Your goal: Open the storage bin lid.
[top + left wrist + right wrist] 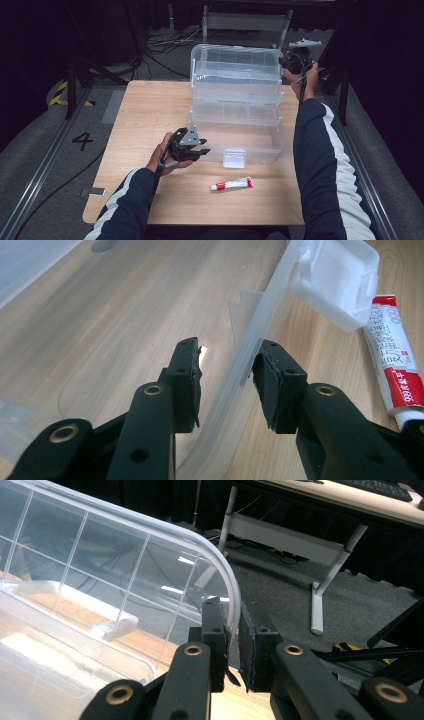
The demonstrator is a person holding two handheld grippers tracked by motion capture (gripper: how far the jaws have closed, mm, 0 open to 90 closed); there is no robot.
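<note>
Clear plastic storage box (235, 125) stood open at the middle of the wooden table (145, 115), a glue tube (231, 184) lying near the front edge. Left gripper (226, 385) straddled the box's front wall, jaws apart. Right gripper (233, 645) was clamped on the raised lid (125, 565) rim.

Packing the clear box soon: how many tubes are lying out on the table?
1. The tube lies on the table in front of the clear box, near its white latch. Others could be hidden behind the box.
</note>
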